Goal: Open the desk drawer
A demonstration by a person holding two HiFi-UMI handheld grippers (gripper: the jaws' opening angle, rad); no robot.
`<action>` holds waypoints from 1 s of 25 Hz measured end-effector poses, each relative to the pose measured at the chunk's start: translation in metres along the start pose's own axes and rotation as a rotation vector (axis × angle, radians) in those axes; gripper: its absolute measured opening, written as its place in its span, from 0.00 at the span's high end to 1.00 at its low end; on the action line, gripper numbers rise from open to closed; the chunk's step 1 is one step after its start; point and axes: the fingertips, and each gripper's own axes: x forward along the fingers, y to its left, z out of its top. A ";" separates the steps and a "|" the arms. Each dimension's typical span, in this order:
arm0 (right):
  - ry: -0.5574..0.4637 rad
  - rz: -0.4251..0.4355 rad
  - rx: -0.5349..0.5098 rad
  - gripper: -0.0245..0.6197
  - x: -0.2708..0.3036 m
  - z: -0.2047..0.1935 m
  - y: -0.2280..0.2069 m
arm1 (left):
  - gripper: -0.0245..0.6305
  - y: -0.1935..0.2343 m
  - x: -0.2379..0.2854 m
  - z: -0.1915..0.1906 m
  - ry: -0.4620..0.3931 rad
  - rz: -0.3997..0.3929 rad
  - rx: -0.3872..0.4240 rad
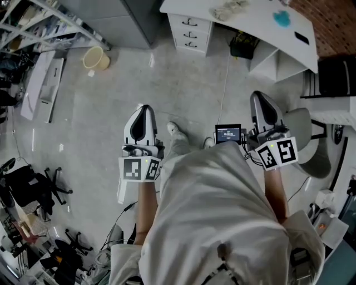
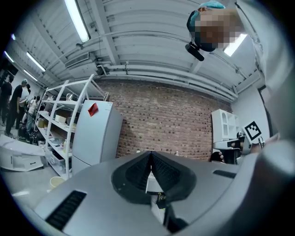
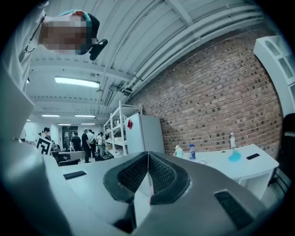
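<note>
Open floor before desk, chair rightward

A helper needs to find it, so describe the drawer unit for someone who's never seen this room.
Find the long white desk by the brick wall. Under its end at the head view's left stands the drawer unit. It alone shows three stacked fronts with dark handles; the grey cabinet beside it is plain, the shelf opposite open.
</note>
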 end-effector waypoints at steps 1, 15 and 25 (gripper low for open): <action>0.000 -0.008 0.001 0.92 0.013 0.000 0.005 | 0.95 0.016 0.005 0.002 0.002 -0.003 -0.005; -0.003 -0.145 -0.013 0.92 0.115 -0.005 0.053 | 0.95 0.143 0.066 0.008 0.052 -0.151 0.004; 0.037 -0.198 0.017 0.92 0.168 -0.021 0.012 | 0.95 0.168 0.134 -0.006 0.101 -0.180 -0.005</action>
